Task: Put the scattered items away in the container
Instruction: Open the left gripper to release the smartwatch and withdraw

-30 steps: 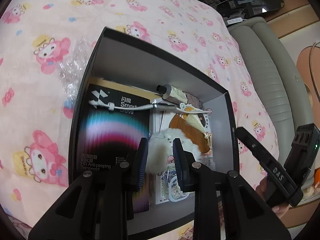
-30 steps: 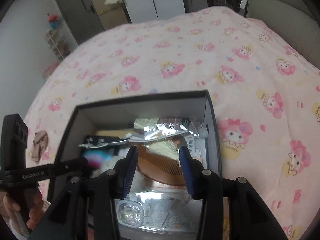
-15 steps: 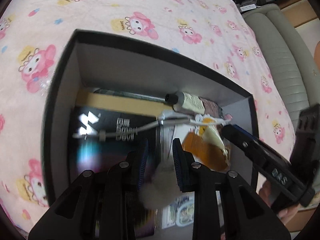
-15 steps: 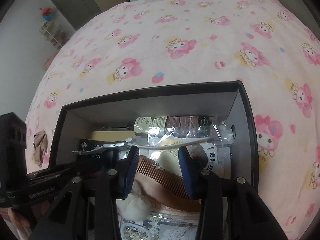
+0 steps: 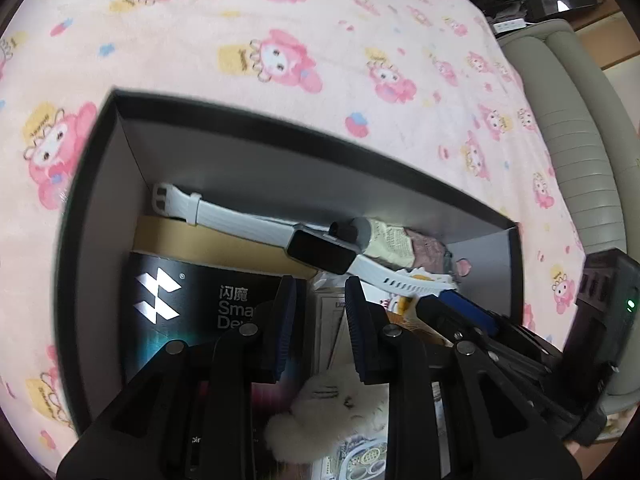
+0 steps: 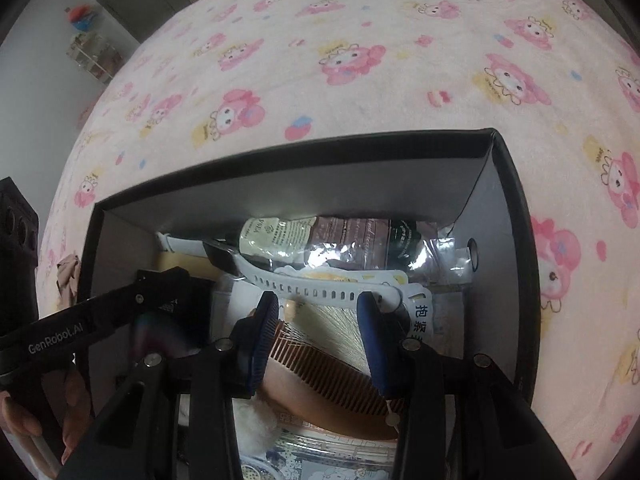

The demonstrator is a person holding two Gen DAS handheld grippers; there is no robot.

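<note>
A black box (image 5: 100, 168) (image 6: 516, 240) lies open on the pink bedspread. Inside lie a white-strapped watch (image 5: 320, 250) (image 6: 316, 288), a black "Smart Devil" package (image 5: 200, 316), a tube (image 6: 280, 232), a wooden comb (image 6: 332, 376) and a white fluffy toy (image 5: 332, 412). My left gripper (image 5: 318, 300) is open and empty inside the box, above the fluffy toy. My right gripper (image 6: 316, 312) is open and empty over the comb, just short of the watch strap.
The pink cartoon-print bedspread (image 5: 320, 40) surrounds the box on all sides. A grey padded headboard or sofa (image 5: 576, 140) runs along the right in the left wrist view. A small brown cloth item (image 6: 66, 280) lies on the bed left of the box.
My left gripper has let go of the white fluffy toy, which now lies in the box under it. Both grippers have moved deeper into the box.
</note>
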